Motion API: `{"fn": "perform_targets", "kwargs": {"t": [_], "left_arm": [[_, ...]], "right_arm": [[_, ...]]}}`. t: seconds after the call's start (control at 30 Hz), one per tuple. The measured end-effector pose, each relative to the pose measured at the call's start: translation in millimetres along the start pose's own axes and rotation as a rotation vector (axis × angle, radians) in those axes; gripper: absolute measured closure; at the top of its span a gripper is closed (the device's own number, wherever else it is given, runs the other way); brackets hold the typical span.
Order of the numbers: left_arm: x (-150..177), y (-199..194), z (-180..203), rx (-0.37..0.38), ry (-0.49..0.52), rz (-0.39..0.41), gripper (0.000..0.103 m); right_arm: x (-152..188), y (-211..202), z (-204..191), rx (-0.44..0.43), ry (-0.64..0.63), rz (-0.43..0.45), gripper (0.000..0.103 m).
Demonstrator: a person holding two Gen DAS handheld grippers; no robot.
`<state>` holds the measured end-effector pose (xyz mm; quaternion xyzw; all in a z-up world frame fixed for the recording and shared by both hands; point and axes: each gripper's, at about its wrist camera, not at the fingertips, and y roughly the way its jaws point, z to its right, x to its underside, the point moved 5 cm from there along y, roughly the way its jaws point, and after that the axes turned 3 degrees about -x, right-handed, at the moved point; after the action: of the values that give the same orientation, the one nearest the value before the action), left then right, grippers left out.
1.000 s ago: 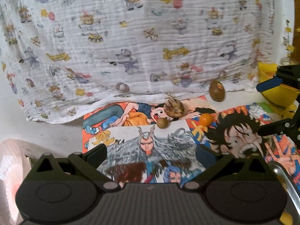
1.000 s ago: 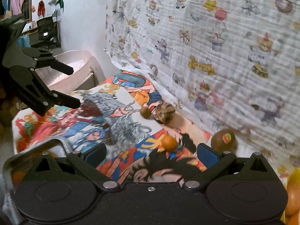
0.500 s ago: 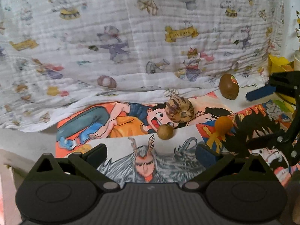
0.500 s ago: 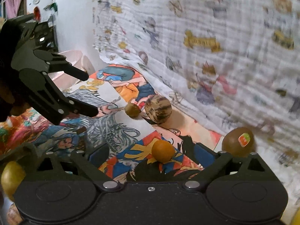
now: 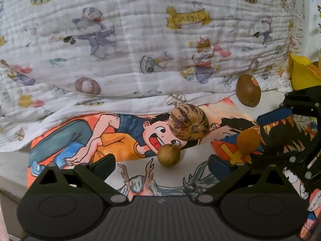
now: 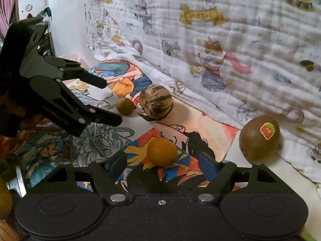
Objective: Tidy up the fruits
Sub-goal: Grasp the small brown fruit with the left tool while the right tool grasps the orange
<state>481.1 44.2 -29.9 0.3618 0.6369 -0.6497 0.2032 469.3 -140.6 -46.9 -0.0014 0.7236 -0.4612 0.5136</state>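
"Magic" on yellow banner (image 5: 188, 18) printed on white cloth (image 5: 124, 46); kiwi (image 6: 259, 139) sticker (image 6: 267, 130) print probably too blurred to read.

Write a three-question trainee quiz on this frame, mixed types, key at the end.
1. True or false: the kiwi carries a sticker.
2. Multiple choice: which fruit lies directly ahead of the right hand-held gripper, between its fingers? A. striped fruit B. orange fruit C. kiwi
3. Short answer: which fruit lies just in front of the left hand-held gripper, and does a finger touch it?

Key: 1. True. 2. B; the jaws are closing, pads not yet on it. 3. The small brown fruit; no, the jaws stand wide.
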Motion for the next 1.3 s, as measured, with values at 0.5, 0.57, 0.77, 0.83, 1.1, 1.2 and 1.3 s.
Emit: {"fn": "perform_targets", "kwargs": {"t": [0.5, 0.57, 0.77, 0.83, 1.1, 1.2, 1.3], "left_arm": [[0, 12, -2, 0.024, -0.009, -0.004, 0.033], [0, 13, -2, 0.029, -0.015, -0.006, 0.04], [0, 15, -2, 0.034, -0.016, -0.006, 0.056], [-1, 16, -1, 0.039, -0.014, -0.006, 0.063], [1, 10, 2, 0.048, -0.011, -0.008, 0.074], [5, -1, 4, 0.057, -0.035, -0.003, 0.074], [9, -15, 7, 0.063, -0.036, 0.003, 0.074]], "right_arm": [[-3, 15, -7, 0.026, -0.048, 0.002, 0.052], [-3, 16, -9, 0.027, -0.053, 0.003, 0.055], [-5, 18, -9, 0.04, -0.057, 0.011, 0.062], [-5, 18, -8, 0.047, -0.056, 0.012, 0.065], [-3, 16, -9, 0.034, -0.045, 0.016, 0.066], [-1, 11, -15, 0.019, -0.046, 0.017, 0.066], [1, 1, -22, 0.004, -0.049, 0.024, 0.066]]}}
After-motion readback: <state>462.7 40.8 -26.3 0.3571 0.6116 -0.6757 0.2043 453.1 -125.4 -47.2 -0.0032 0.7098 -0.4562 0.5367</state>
